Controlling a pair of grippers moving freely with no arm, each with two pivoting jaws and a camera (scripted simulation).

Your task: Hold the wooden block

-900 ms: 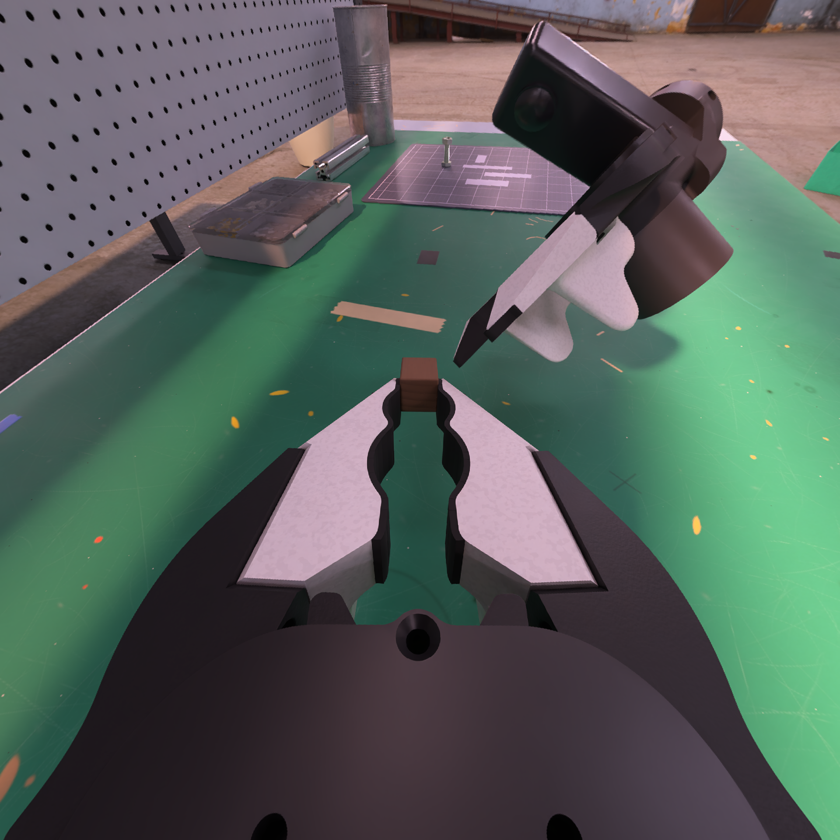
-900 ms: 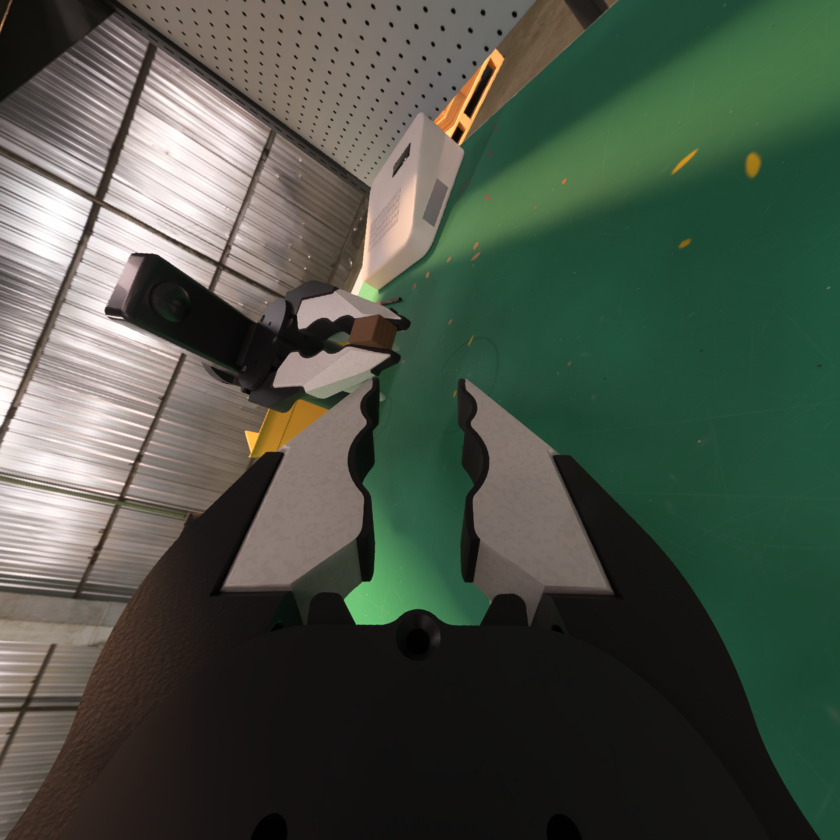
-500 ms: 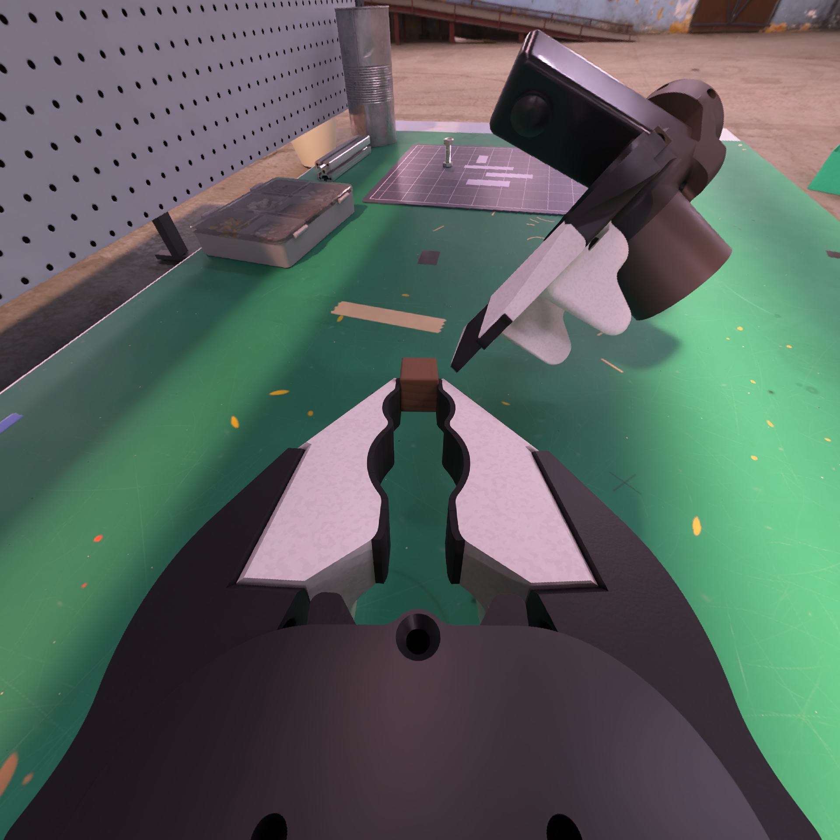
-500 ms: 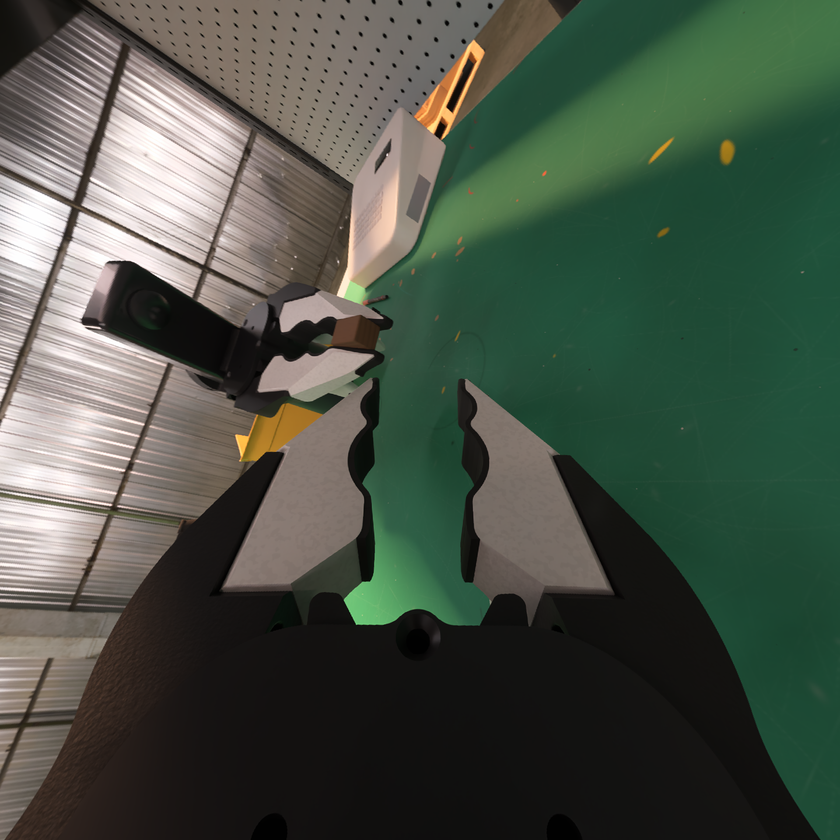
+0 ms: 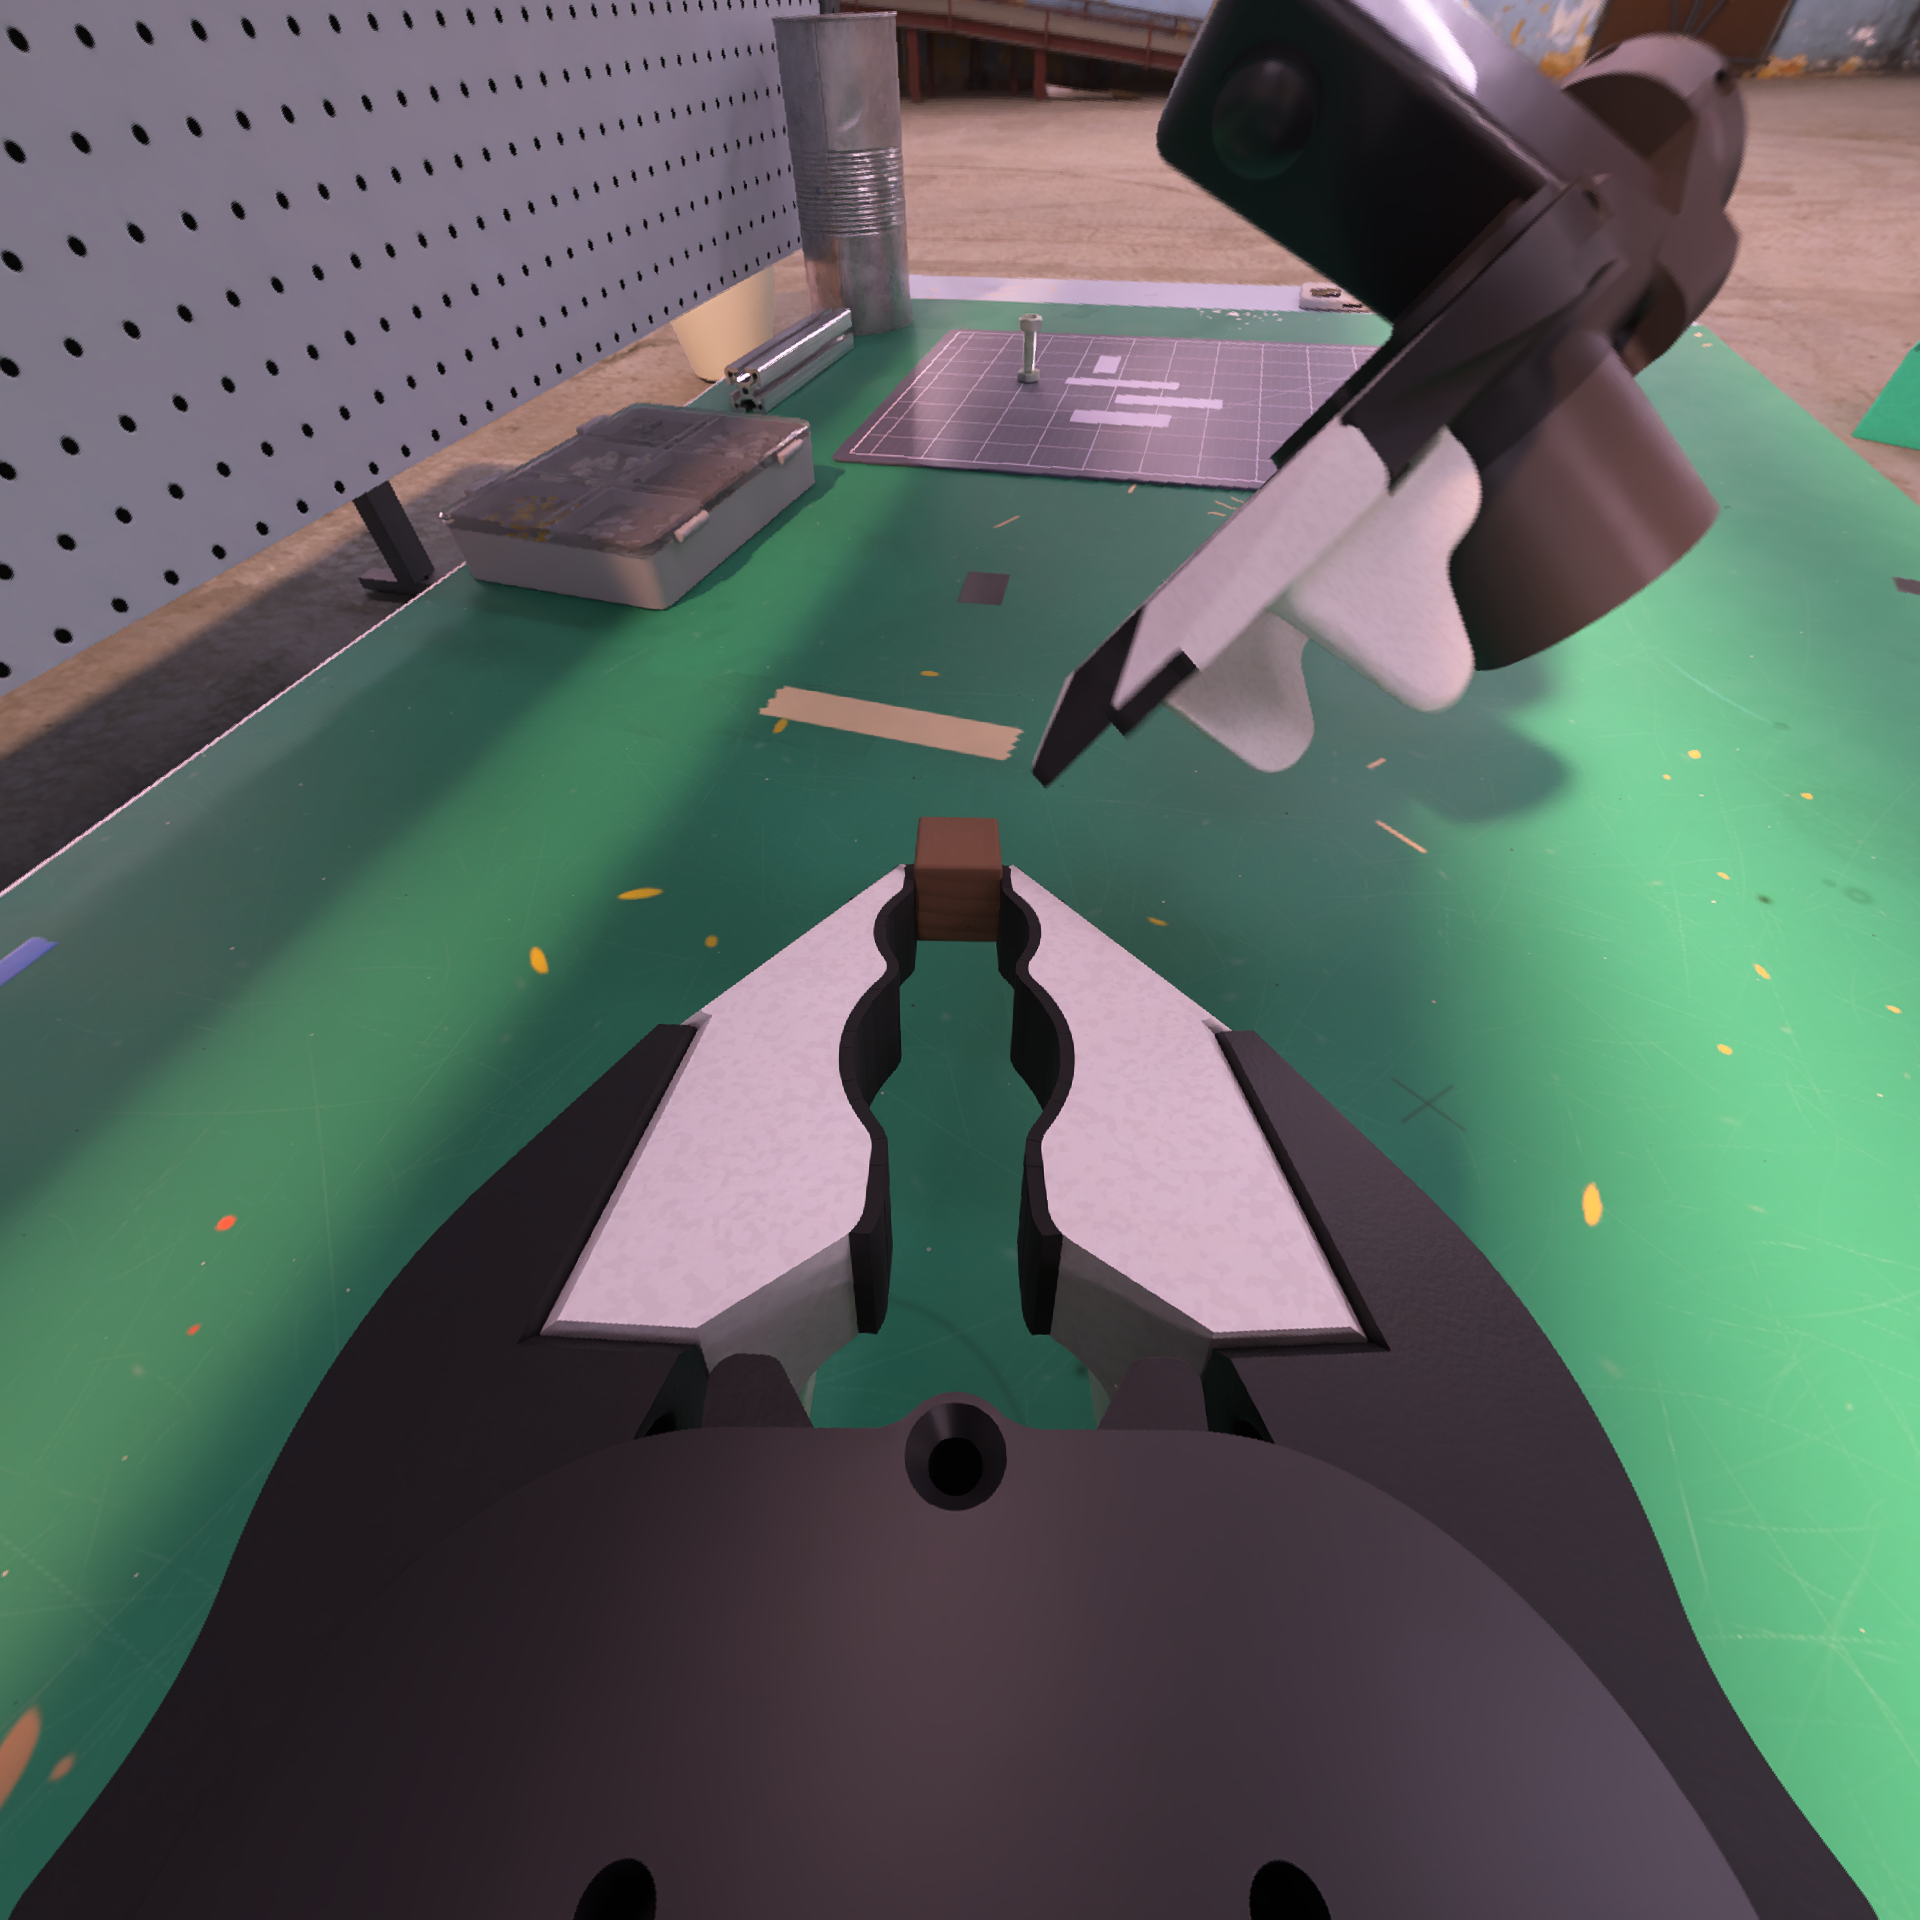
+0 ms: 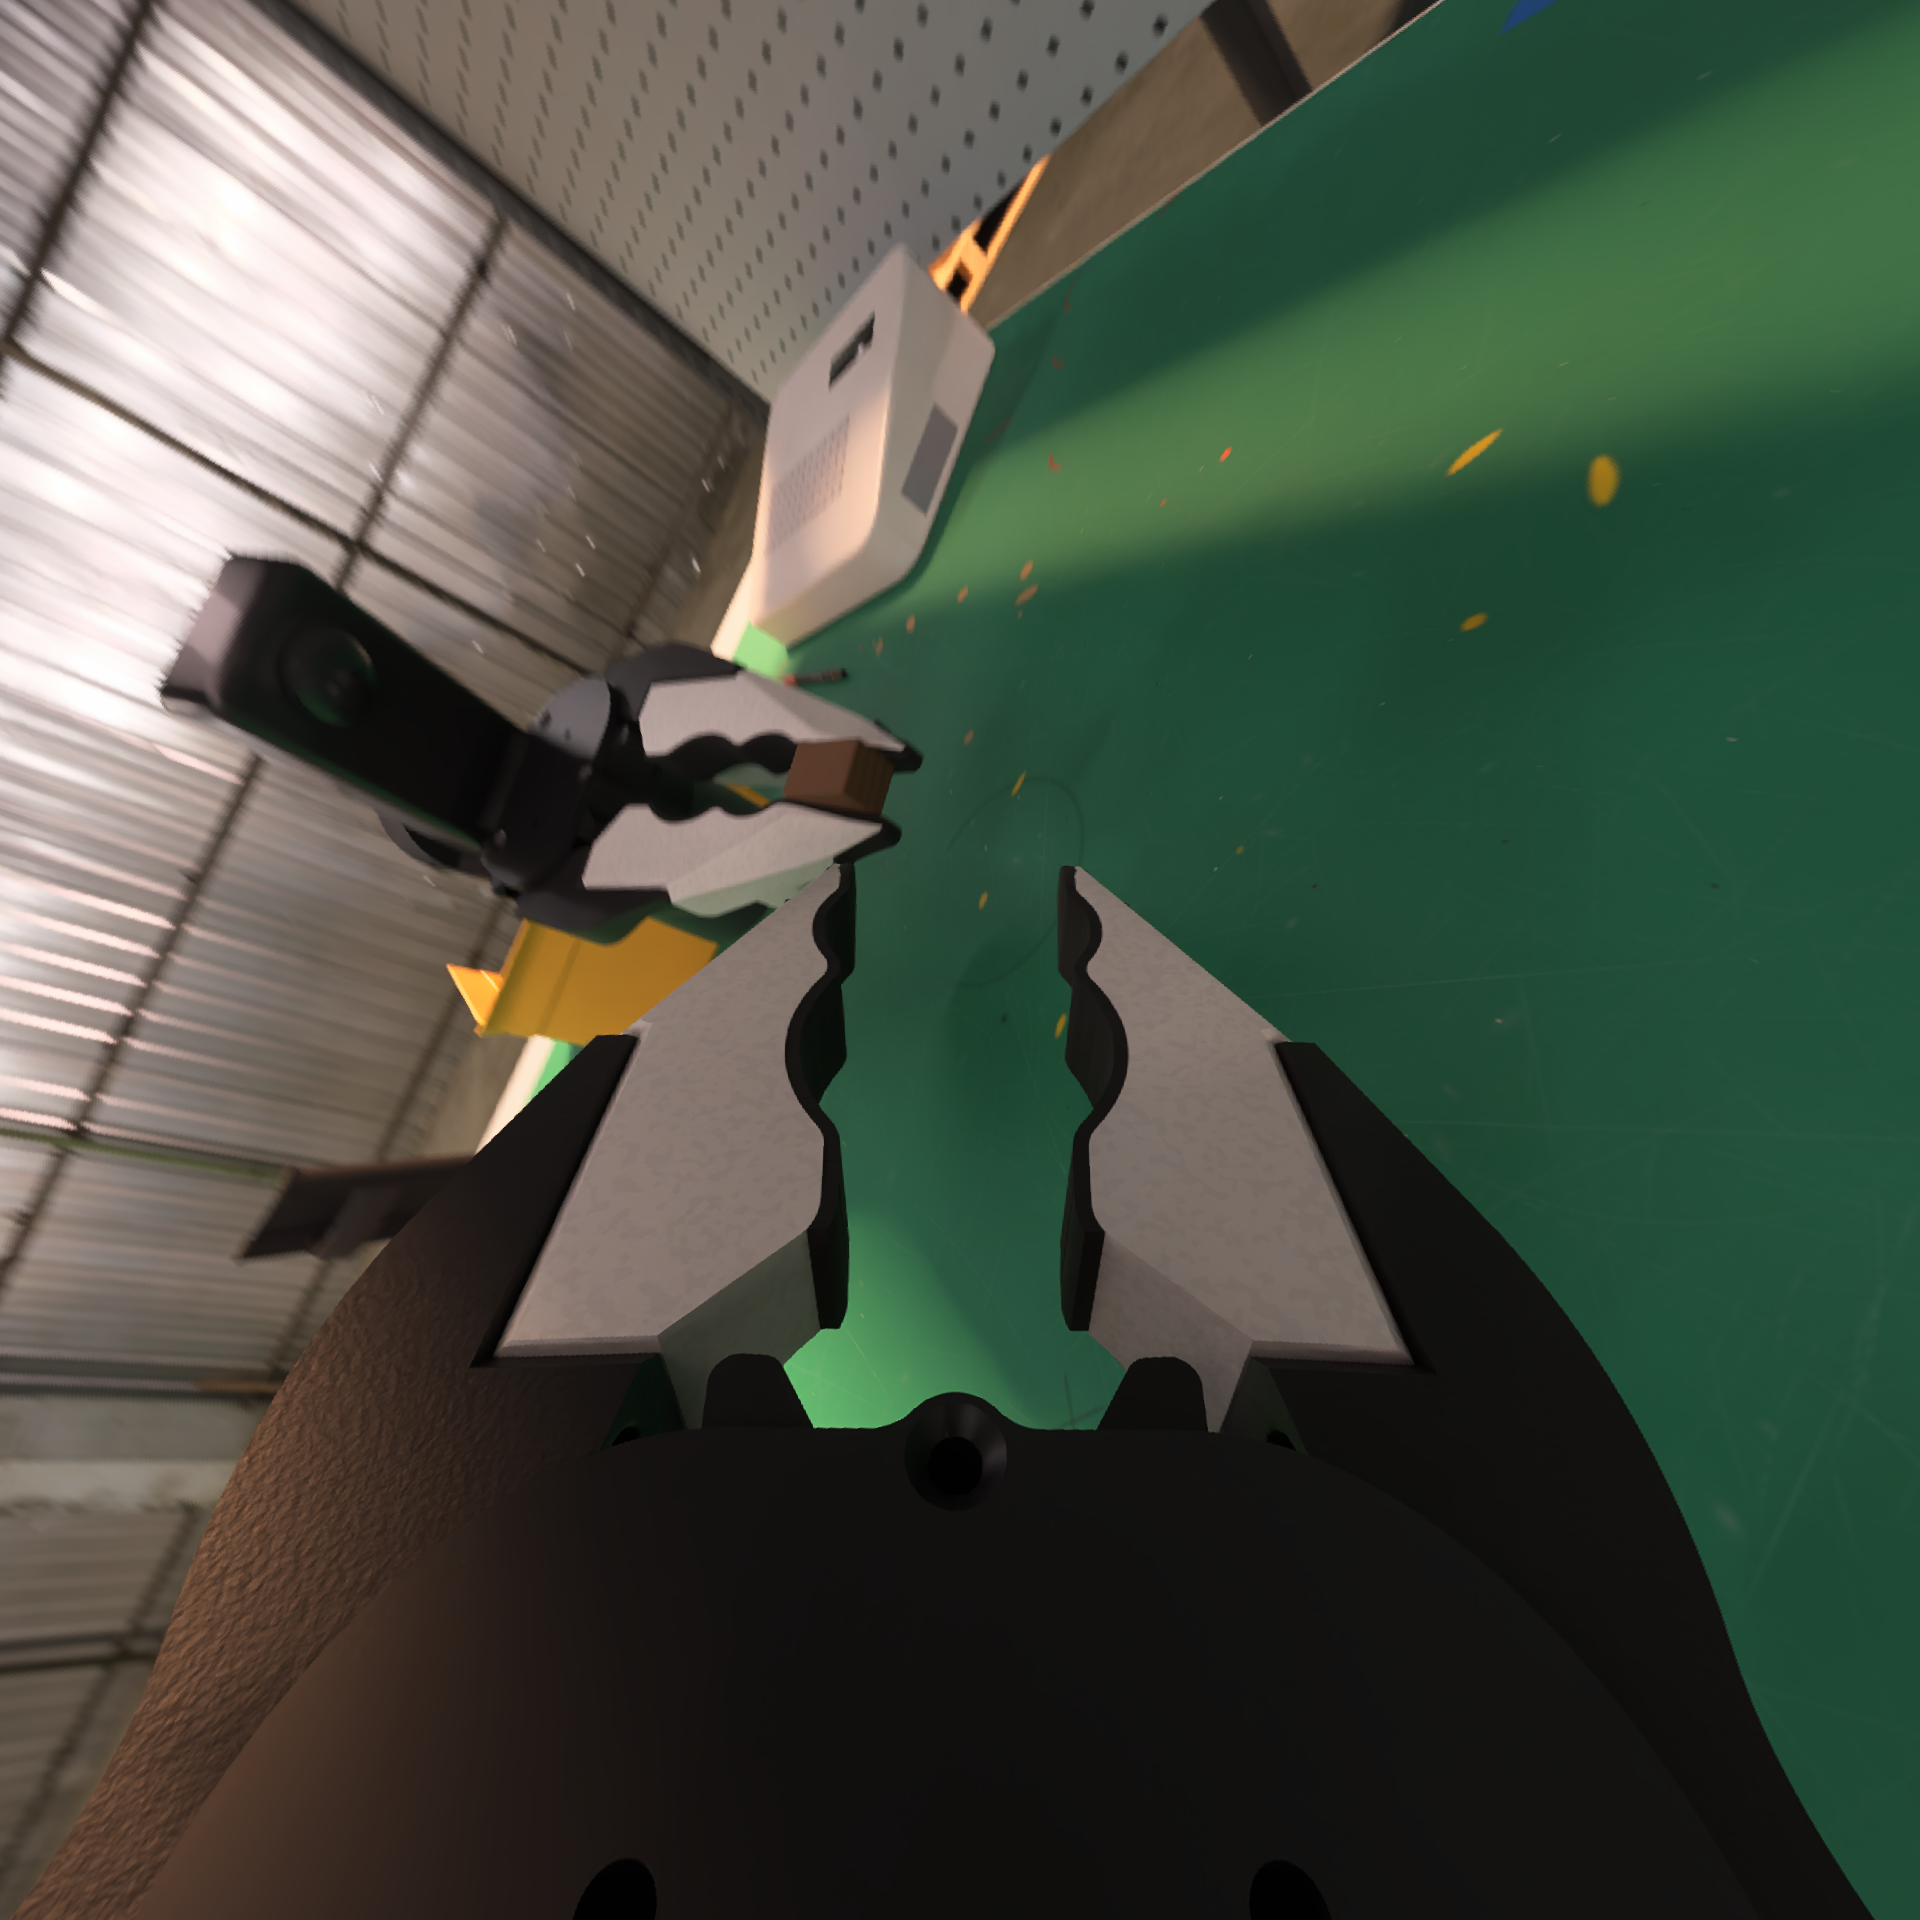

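Since 0.9 s ago the right gripper (image 5: 1081, 727) has drawn slightly up and away from the wooden block (image 5: 957, 879), its tips now hovering just beyond and to the right of it, apart from it. That block sits pinched between the tips of the left gripper (image 5: 957, 902), clear above the green mat (image 5: 1558, 1039). Seen from its own camera, the right gripper (image 6: 956, 883) stands spread with nothing between its fingers (the left gripper (image 6: 883, 790) and block (image 6: 840, 777) show off to one side). A strip of tan tape (image 5: 891, 721) lies on the mat beyond the block.
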